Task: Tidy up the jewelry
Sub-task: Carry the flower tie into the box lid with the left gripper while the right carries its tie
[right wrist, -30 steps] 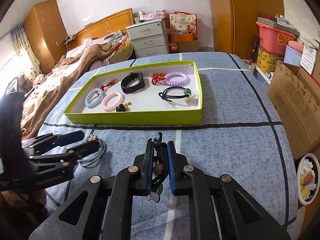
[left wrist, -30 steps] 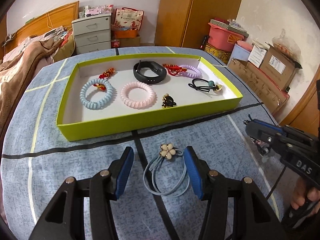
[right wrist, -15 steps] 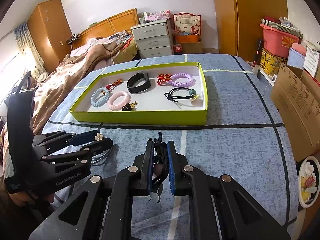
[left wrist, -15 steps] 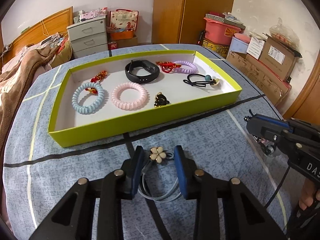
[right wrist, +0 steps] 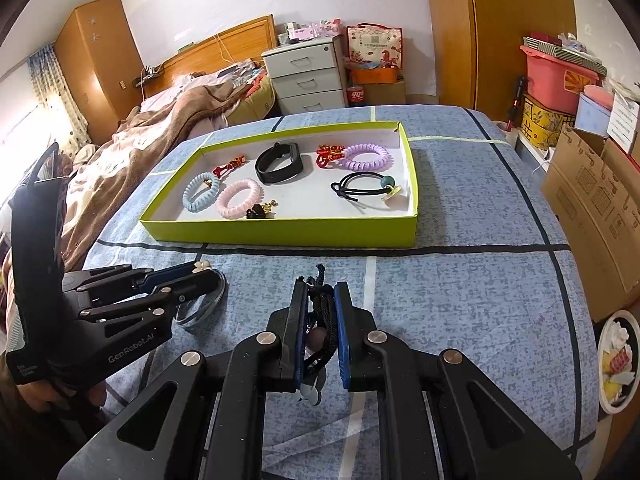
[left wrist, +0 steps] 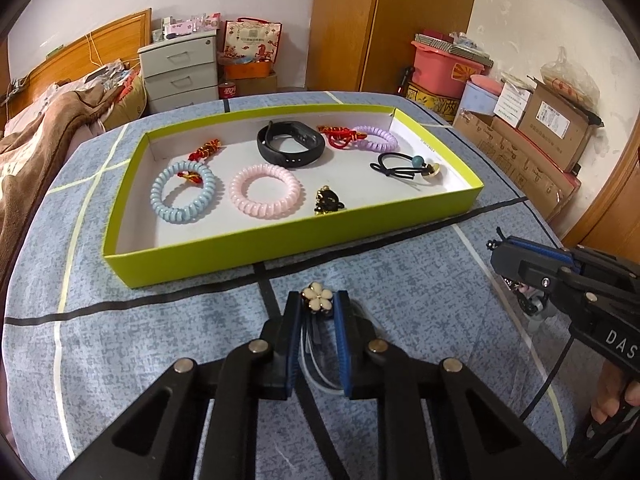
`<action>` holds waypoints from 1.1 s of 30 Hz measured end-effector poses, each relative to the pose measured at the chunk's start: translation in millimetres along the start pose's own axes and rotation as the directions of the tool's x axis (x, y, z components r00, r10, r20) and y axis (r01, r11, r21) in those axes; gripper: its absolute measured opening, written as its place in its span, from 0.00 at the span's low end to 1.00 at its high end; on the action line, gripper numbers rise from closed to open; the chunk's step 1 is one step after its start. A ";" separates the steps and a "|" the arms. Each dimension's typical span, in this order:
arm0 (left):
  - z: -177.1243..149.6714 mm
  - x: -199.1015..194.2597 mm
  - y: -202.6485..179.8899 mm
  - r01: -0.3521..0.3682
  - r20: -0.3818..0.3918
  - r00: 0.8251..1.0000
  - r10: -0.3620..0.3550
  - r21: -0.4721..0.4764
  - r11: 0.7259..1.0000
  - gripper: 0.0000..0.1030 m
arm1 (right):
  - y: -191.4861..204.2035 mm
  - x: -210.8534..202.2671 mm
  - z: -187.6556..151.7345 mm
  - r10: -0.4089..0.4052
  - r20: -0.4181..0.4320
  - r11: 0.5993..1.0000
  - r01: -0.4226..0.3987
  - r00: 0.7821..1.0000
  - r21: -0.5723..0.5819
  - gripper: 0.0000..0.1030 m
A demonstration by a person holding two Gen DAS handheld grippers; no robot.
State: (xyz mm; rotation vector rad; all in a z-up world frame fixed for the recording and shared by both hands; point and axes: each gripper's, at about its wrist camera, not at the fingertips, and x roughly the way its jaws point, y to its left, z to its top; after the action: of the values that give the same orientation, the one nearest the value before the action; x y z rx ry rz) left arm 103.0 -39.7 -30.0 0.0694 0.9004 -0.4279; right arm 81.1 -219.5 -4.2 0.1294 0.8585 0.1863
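Flower hair tie (left wrist: 317,299) loops partly hidden between left gripper (left wrist: 316,312) fingers.

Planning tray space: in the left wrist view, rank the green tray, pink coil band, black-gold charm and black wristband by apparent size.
1. Green cardboard tray
2. Black wristband and pink spiral coil hair band: look alike, and the wristband lies farther away, so unranked
3. Small black-and-gold charm

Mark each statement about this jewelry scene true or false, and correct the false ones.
1. The left gripper is closed on the flower hair tie. True.
2. The pink coil tie lies outside the green tray. False: it lies inside.
3. The right gripper holds a dark cord piece. True.
4. The black band lies on the blue cloth. False: it is in the tray.
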 end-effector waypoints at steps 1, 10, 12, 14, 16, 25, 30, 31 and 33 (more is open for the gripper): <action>-0.5 -1.0 1.0 0.002 0.004 1.000 -0.002 -0.006 1.000 0.16 | 0.1 -0.4 0.0 -0.001 0.001 1.000 0.001 1.000 0.000 0.13; 0.7 -18.7 7.9 0.016 0.043 0.999 -0.014 -0.045 0.999 0.16 | 2.5 -9.6 2.9 0.002 0.018 1.000 -0.002 1.000 -0.011 0.13; 2.7 -25.9 7.5 0.013 0.060 0.998 -0.011 -0.041 0.999 0.16 | 3.1 -15.1 5.3 0.006 0.033 1.000 -0.006 0.999 -0.014 0.13; 4.7 -32.9 9.4 0.017 0.075 0.997 -0.014 -0.041 0.999 0.16 | 3.3 -20.5 8.8 0.018 0.044 1.000 -0.018 0.999 -0.014 0.13; 7.0 -40.3 11.9 0.018 0.090 0.996 -0.014 -0.047 0.999 0.16 | 2.9 -26.8 13.3 0.023 0.058 1.000 -0.023 0.998 -0.015 0.13; 37.7 -60.5 29.8 0.021 0.151 0.988 -0.010 -0.067 0.998 0.16 | 6.8 -36.0 53.1 0.107 0.101 0.994 -0.103 0.989 -0.036 0.13; 53.5 -47.0 42.0 0.005 0.132 0.991 0.005 -0.079 0.997 0.16 | 11.2 -11.9 84.1 0.163 0.063 0.985 -0.159 0.985 -0.063 0.13; 56.0 -42.4 44.0 0.002 0.127 0.992 0.009 -0.081 0.997 0.16 | 11.7 -4.2 89.5 0.169 0.052 0.984 -0.165 0.984 -0.064 0.13; 60.4 -32.0 49.1 0.017 0.109 0.994 -0.007 -0.093 0.996 0.16 | 12.8 10.6 97.7 0.168 0.032 0.983 -0.165 0.985 -0.080 0.13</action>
State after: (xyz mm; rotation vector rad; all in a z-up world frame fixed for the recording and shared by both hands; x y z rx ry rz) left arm 149.6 1.5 26.6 -0.0453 0.8128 -0.3966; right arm 160.8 -208.5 53.6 0.1321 0.8006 0.3719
